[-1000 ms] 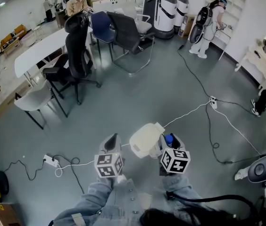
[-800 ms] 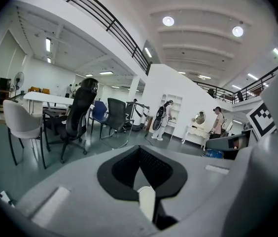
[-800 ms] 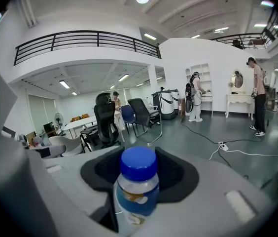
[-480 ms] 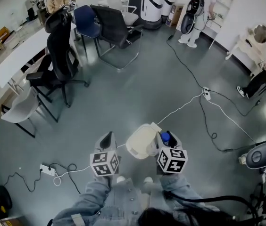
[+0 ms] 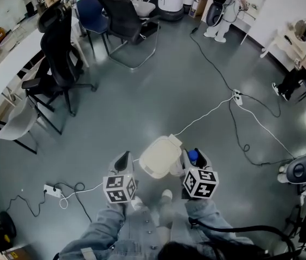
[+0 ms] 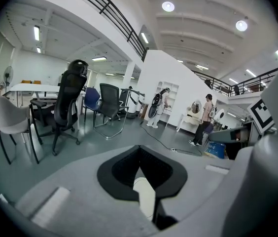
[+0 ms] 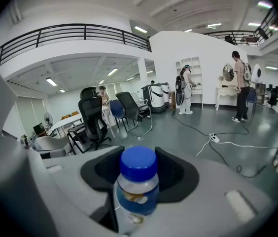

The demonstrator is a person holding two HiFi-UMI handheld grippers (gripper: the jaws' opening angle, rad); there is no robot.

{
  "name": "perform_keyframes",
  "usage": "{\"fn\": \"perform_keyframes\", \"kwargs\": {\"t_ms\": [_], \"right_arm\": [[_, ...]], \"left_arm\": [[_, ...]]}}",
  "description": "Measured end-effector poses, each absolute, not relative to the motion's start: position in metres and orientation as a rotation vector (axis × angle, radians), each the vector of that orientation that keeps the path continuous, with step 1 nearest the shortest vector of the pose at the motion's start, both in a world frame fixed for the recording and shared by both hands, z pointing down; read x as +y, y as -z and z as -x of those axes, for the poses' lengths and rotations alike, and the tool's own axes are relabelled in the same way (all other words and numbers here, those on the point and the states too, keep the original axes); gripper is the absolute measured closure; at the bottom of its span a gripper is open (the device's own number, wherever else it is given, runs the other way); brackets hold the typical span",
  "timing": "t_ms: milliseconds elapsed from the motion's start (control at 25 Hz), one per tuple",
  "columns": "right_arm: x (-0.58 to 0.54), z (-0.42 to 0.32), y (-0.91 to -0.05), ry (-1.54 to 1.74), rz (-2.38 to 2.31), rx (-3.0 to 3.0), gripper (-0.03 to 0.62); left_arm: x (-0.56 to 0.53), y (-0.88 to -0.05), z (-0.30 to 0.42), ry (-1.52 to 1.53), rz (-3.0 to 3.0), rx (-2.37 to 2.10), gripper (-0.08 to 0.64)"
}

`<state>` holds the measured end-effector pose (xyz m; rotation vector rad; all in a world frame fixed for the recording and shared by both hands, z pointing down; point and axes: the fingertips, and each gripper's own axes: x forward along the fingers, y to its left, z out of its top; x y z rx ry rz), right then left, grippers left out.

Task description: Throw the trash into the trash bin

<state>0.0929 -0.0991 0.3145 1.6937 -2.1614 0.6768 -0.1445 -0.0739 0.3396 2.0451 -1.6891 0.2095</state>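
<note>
My right gripper [image 5: 195, 161] is pinching a small clear bottle [image 7: 138, 184] with a blue cap. The jaws stand wide around its body just under the cap, and it sits upright between the pads, well clear of the floor. My left gripper [image 5: 123, 161] has its pads pressed together at the tips. A pale strip shows in the gap behind them, and I can't tell what it is. The trash bin [image 5: 160, 157] stands on the grey floor between my two grippers, just ahead of my shoes, with the bottle close beside its right edge. From above I see only its cream top, so I can't say whether the lid is open. I judge the bottle to be light, thin plastic, smooth and a bit slippery. It should flex if I squeeze harder, and it is not fragile. The hold on the shoulder below the cap looks sound to me, since the cap rim should stop it sliding out downward. Getting it in should only take carrying it over the opening and spreading the jaws.
</note>
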Motion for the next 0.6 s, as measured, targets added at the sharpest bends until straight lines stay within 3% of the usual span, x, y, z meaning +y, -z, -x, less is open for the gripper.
{"fn": "perform_keyframes", "kwargs": {"t_ms": [600], "right_arm": [[-0.082, -0.118, -0.475, -0.778, -1.656, -2.033, 0.396]], "left_arm": [[-0.061, -0.517, 0.125, -0.406, -1.987, -1.56, 0.552]]}}
